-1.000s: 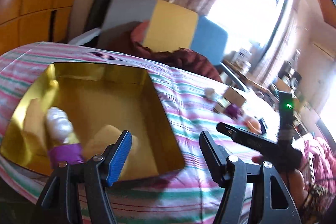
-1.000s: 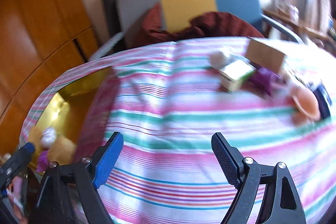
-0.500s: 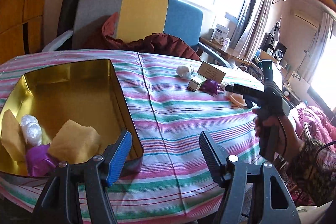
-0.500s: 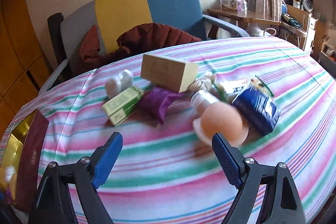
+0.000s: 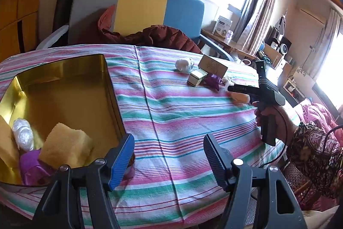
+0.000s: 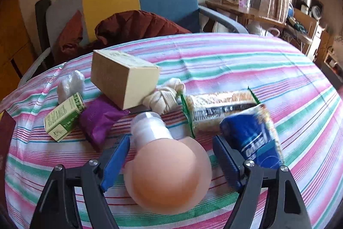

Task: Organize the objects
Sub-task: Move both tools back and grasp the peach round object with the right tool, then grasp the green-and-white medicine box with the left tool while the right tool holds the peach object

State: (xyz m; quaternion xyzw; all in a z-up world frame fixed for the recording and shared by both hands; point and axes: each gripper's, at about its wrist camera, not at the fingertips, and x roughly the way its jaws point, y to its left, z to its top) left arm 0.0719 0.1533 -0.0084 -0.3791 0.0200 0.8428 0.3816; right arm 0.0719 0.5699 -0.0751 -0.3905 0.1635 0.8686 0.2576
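Note:
A gold tin (image 5: 64, 70) at the table's left holds a yellow sponge (image 5: 65, 147), a white plastic bundle (image 5: 22, 135) and a purple pouch (image 5: 32, 166). My left gripper (image 5: 168, 159) is open and empty by the tin's near right corner. My right gripper (image 6: 171, 161) is open, its jaws on either side of a peach bulb-shaped object with a white neck (image 6: 167, 173), not closed on it. Around it lie a cardboard box (image 6: 122, 81), a green box (image 6: 64, 117), a purple pouch (image 6: 98, 119), a cloth bundle (image 6: 165, 96), a snack bar (image 6: 220, 108) and a blue packet (image 6: 253, 138).
A striped cloth (image 5: 171, 113) covers the table. A grey, yellow and blue chair (image 5: 139, 10) with a dark red jacket (image 5: 154, 35) stands behind it. A white plastic wad (image 6: 70, 85) lies at the pile's left. A desk with clutter (image 6: 268, 14) is at the right.
My right gripper has moved forward to the pile, and the peach object now sits between its jaws. My left gripper has stayed by the tin, its view swinging right.

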